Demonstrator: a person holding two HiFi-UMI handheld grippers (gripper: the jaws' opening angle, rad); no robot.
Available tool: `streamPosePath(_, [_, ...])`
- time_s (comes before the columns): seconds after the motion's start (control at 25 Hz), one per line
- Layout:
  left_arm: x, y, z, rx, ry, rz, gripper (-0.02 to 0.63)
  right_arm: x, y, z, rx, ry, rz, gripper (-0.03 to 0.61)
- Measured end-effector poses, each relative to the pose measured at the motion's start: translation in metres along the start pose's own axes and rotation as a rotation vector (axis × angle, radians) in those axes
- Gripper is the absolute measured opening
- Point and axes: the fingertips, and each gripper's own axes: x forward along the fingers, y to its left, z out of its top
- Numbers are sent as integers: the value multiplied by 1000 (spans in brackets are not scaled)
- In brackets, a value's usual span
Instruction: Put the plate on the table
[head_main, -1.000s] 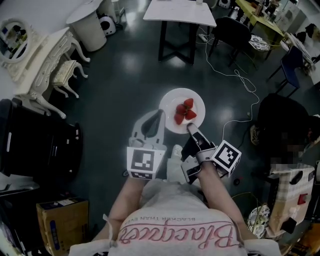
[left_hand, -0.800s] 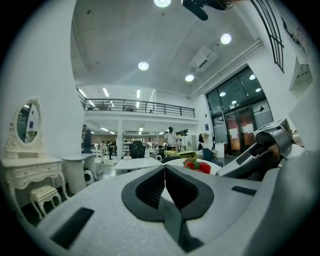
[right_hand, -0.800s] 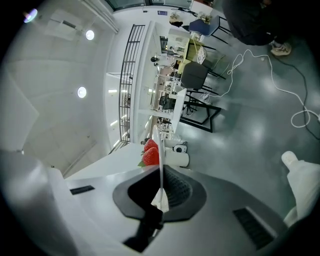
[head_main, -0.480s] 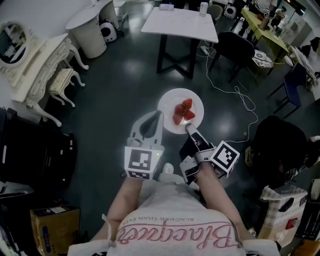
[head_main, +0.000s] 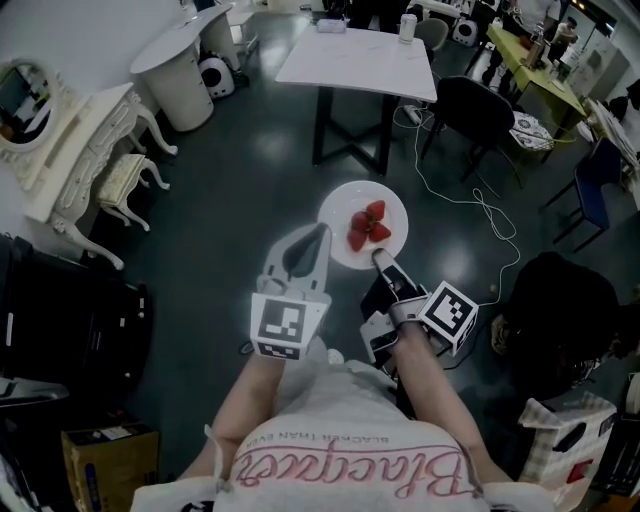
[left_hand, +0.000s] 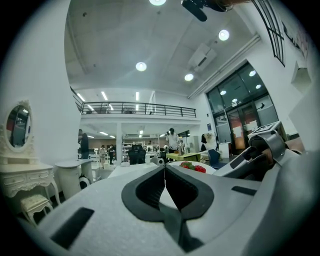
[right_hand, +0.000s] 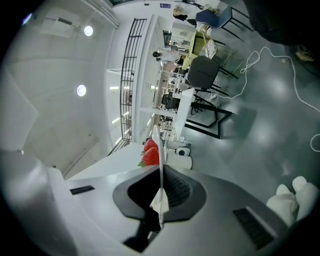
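1. The right tool (right_hand: 160, 176) is shut tight. It pinches the near edge of the plate (head_main: 393, 203) between its two jaws.
2. In the right gripper view the thin white edge of the plate runs straight up out of the closed jaws.
3. The left tool (left_hand: 164, 170) is shut too. Its two jaws press together at the tip and nothing is between them.
4. In the head view the tip of the left tool is just beside the left edge of the plate. I cannot tell if it touches the plate.
5. The plate has a few red strawberries (head_main: 368, 225) on it. They sit close together near the middle, and some have green leaves.
6. The plate is round and white. The rest of it is bare.
7. The plate is up in the air in front of the person, held flat over the dark floor (head_main: 240, 150).
8. The white tabletop (head_main: 360, 55) is farther ahead. It is well apart from the plate, so the plate is not on it yet.
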Motion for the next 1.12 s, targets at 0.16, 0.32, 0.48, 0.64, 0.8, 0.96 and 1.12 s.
streamPosePath(0.16, [29, 3, 4, 11, -4, -14, 5, 14, 0, 21, 21, -18, 25, 11])
streamPosePath(0.32, [63, 14, -1, 13, -4, -41, 5, 35, -12, 41, 22, -44, -20, 11])
streamPosePath(0.48, [102, 31, -6, 4, -4, -54, 5, 70, -15, 62, 23, -55, -23, 11])
streamPosePath(0.64, [143, 60, -7, -12, -13, -51, 5, 114, -13, 83, 26, -50, -21, 11])
streamPosePath(0.8, [188, 100, -7, -34, -21, -53, 5, 168, -7, 104, 20, -48, -31, 11])
streamPosePath(0.96, [242, 133, -5, -40, -21, -65, 5, 220, -4, 133, 9, -43, -49, 11])
streamPosePath(1.12, [296, 163, -1, -18, -23, -85, 5, 280, 6, 164, 8, -43, -25, 11])
